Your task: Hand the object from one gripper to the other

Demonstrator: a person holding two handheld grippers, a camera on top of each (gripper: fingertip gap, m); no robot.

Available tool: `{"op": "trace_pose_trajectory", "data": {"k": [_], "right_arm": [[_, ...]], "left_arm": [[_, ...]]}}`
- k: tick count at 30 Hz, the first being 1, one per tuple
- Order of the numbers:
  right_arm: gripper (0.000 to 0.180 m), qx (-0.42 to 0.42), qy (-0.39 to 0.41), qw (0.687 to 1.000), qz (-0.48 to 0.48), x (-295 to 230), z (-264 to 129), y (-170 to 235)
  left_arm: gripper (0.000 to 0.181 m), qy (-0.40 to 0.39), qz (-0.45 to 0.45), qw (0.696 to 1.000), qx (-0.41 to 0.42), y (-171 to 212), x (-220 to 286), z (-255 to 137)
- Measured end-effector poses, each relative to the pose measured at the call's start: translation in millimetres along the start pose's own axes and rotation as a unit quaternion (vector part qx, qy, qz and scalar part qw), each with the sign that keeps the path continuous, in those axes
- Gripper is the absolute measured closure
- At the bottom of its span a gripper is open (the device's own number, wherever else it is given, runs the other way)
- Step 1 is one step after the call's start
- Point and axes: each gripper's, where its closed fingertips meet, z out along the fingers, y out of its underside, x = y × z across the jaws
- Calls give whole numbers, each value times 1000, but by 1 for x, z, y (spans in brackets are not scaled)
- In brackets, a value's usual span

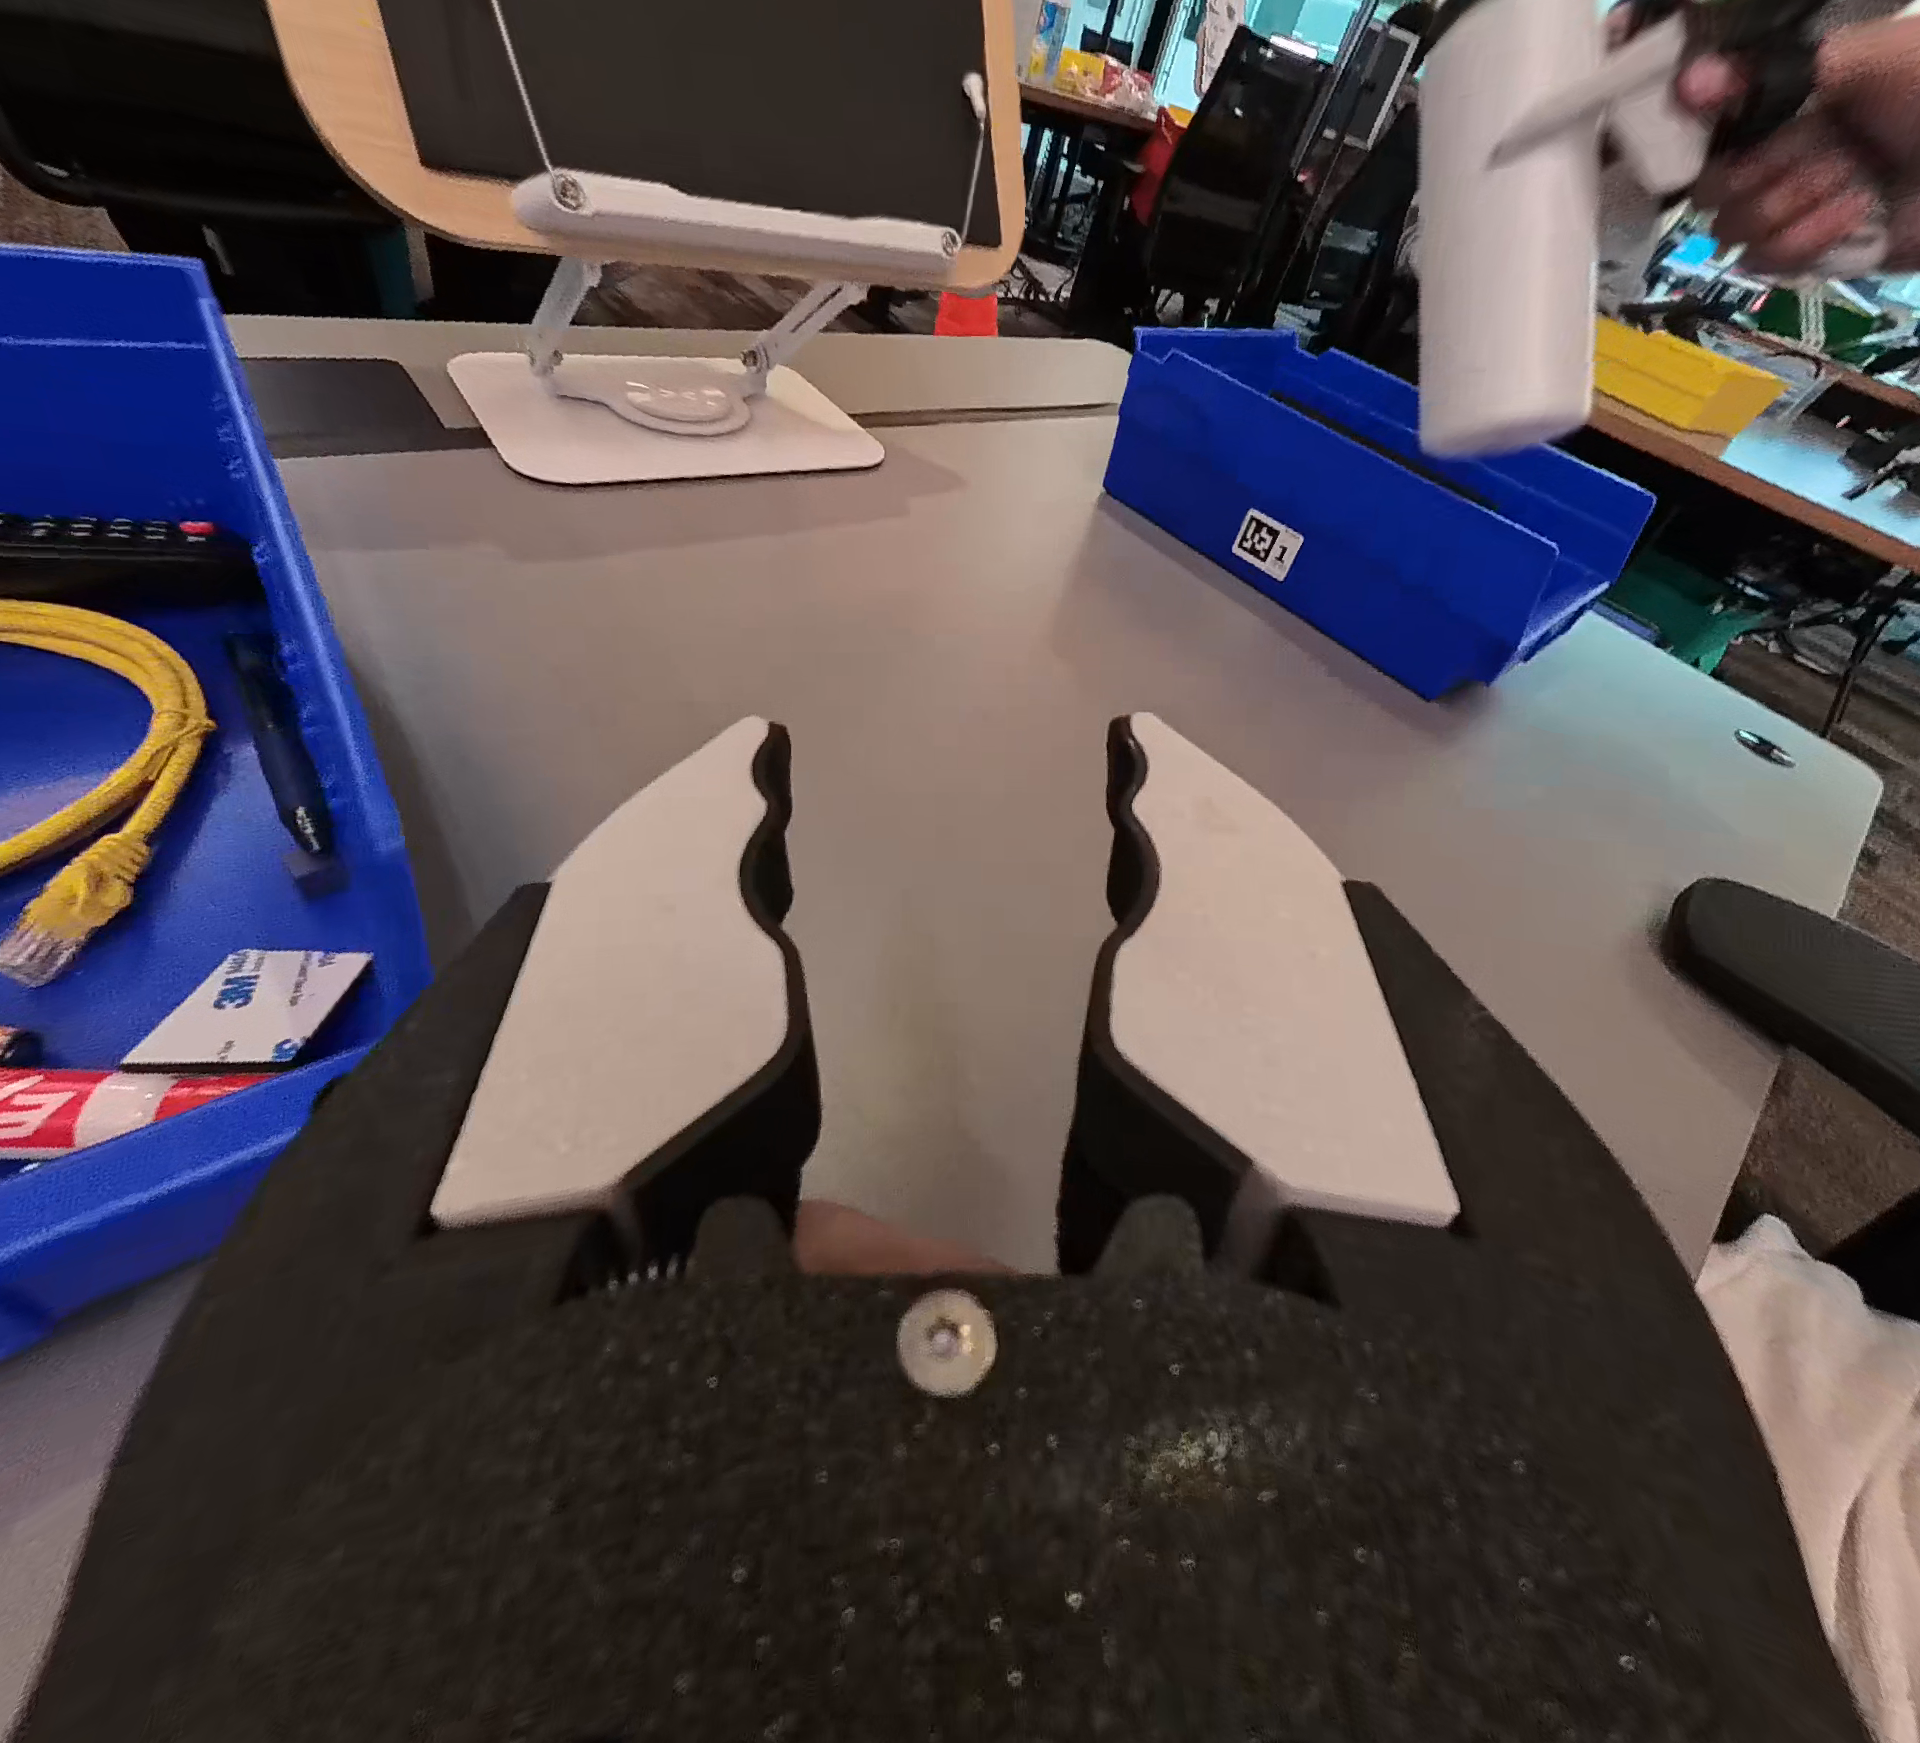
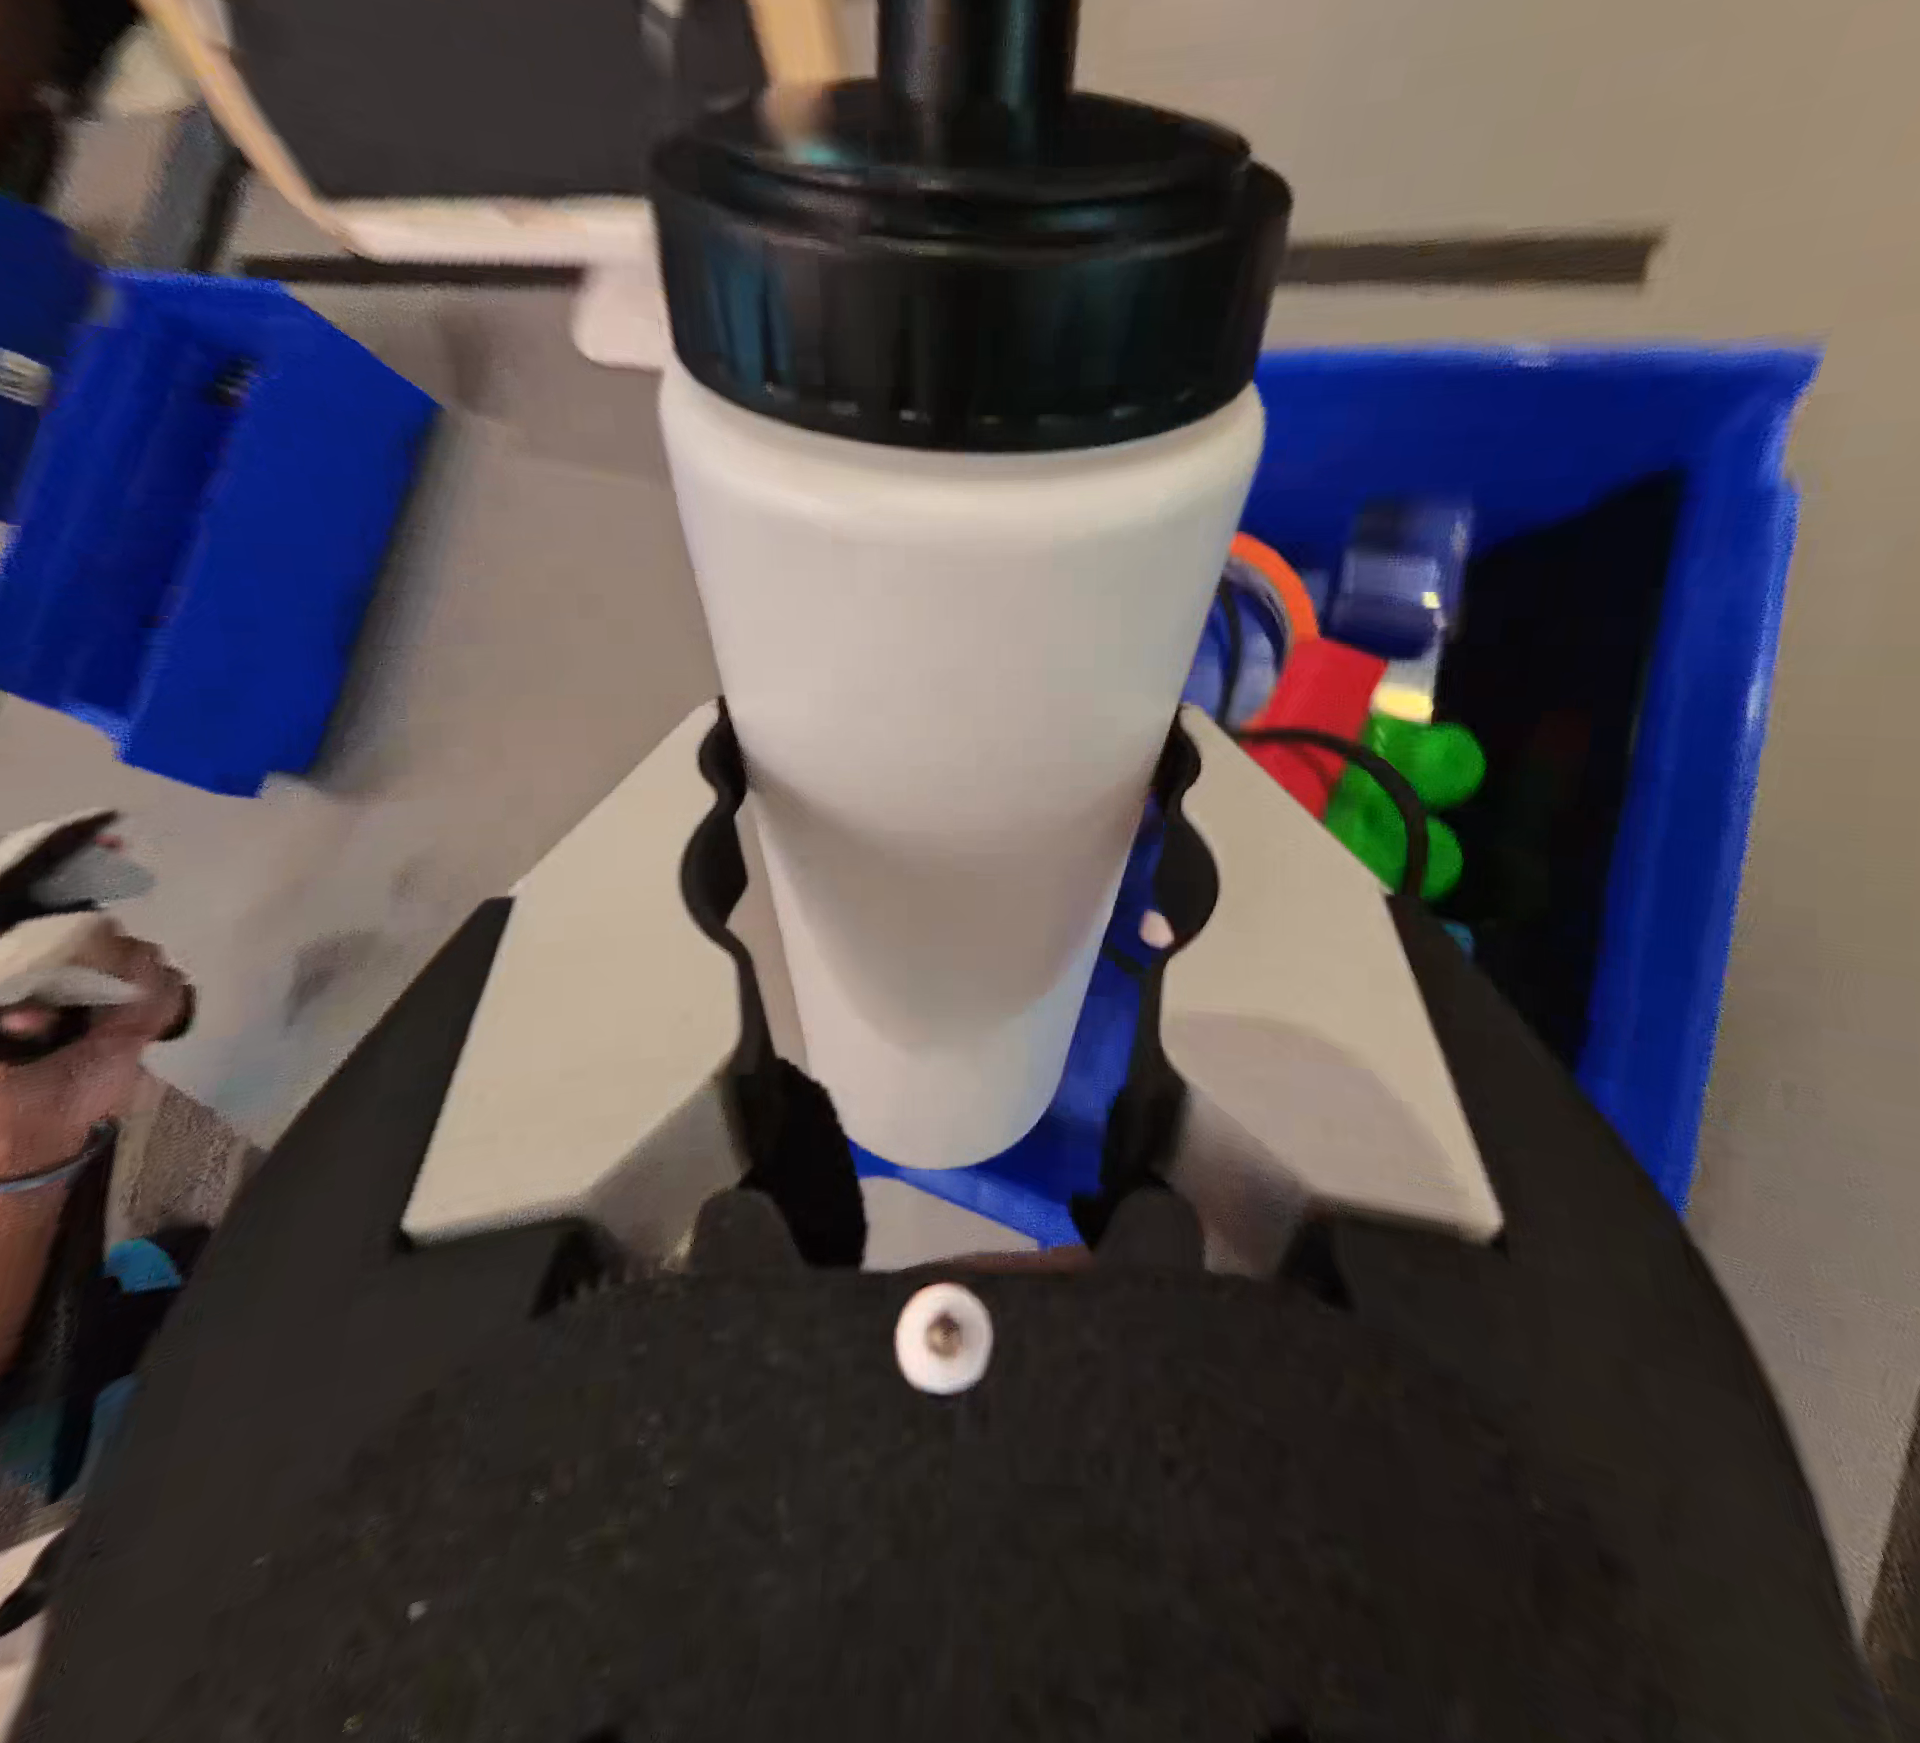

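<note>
From my left wrist view, my left gripper (image 1: 943, 748) hangs released over the bare middle of the grey bench (image 1: 935, 571), jaws spread wide with nothing between them. The white bottle (image 1: 1507, 218) is up in the air beyond the bench's far right corner, above a blue bin (image 1: 1371, 530), held by my right gripper (image 1: 1621, 104); its long axis runs nearly upright, its base down. To do the handover well, I judge I should bring my open jaws around the bottle's free lower body, close firmly, and only then let the other side go. From my right wrist view, my right gripper (image 2: 945, 758) is clenched on the bottle (image 2: 956, 706) at its narrower lower body, the black cap (image 2: 966, 259) pointing away from me along the fingers.
</note>
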Motion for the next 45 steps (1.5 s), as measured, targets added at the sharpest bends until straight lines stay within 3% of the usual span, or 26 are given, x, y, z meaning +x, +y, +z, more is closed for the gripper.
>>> {"op": "trace_pose_trajectory", "data": {"k": [4, 7, 11, 19, 22, 25, 29, 32, 37, 40, 42, 45], "right_arm": [[100, -78, -7, 996, 52, 30, 50, 39], [99, -137, 21, 990, 40, 43, 84, 61], [100, -156, 45, 986, 29, 46, 115, 63], [100, -136, 49, 989, 43, 53, 126, 54], [90, -81, 34, 996, 17, 46, 113, 37], [90, 43, 47, 998, -10, 33, 72, -2], [90, 177, 127, 965, -148, -17, 11, -22], [91, 241, 63, 952, -178, -88, 1, 9], [91, 306, -61, 933, -178, -181, 44, 101], [96, 335, -43, 921, -195, -190, 75, 143], [100, 305, -9, 932, -196, -182, 96, 165], [104, 312, 24, 919, -241, -181, 93, 167]], "left_arm": [[123, -4, -3, 1000, 2, 0, -3, 0], [123, -6, -1, 1000, -1, 2, -4, 0], [123, -4, 11, 1000, -9, 5, -3, 2], [120, -4, 59, 998, -22, 9, 4, 4], [117, -13, 91, 995, -24, 10, 6, 3], [117, -16, 101, 994, -24, 9, 9, -1], [118, -19, 101, 995, -17, 11, 10, -13], [118, -38, 114, 993, -19, 15, 6, -22], [122, -67, 111, 991, -39, 27, -3, -30], [122, -68, 92, 992, -53, 36, -8, -28], [121, -66, 100, 991, -61, 38, -10, -26], [118, -70, 117, 989, -58, 36, -10, -25]]}}
